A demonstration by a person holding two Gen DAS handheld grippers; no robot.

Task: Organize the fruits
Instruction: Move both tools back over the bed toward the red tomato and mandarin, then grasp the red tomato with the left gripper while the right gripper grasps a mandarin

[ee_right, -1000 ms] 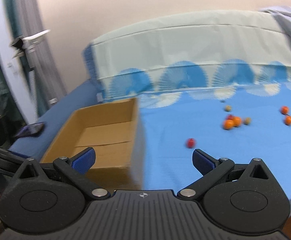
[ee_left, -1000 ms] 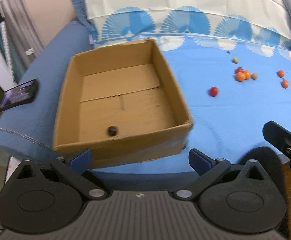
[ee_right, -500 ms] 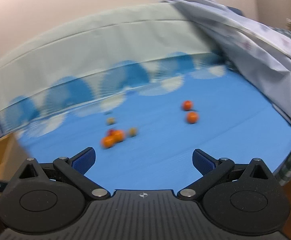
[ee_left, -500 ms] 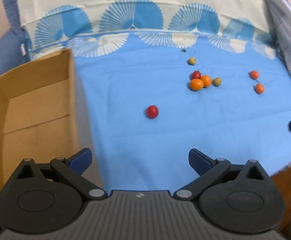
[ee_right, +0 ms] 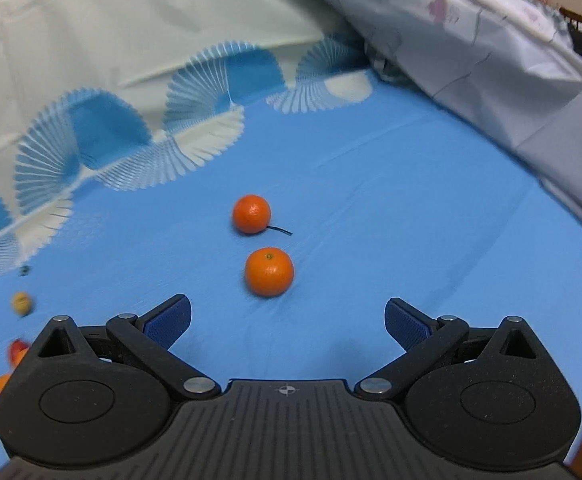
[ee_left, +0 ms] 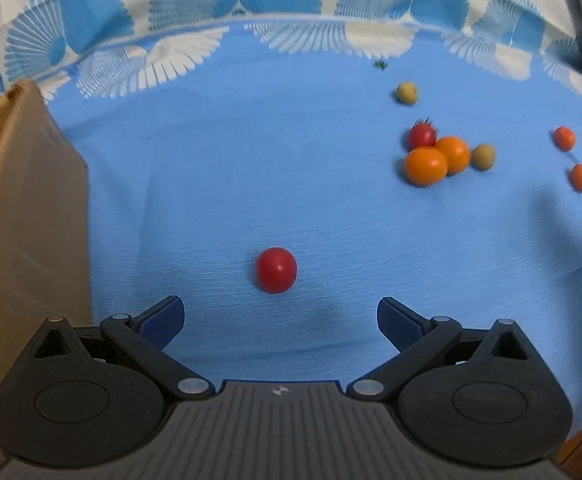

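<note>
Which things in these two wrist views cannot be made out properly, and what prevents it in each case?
- Cardboard box, left wrist view: cut off by the left edge, its inside unseen.
- Fruits at the lower left, right wrist view: partly hidden behind the right gripper body.
- Dark speck, left wrist view: too small to identify.
</note>
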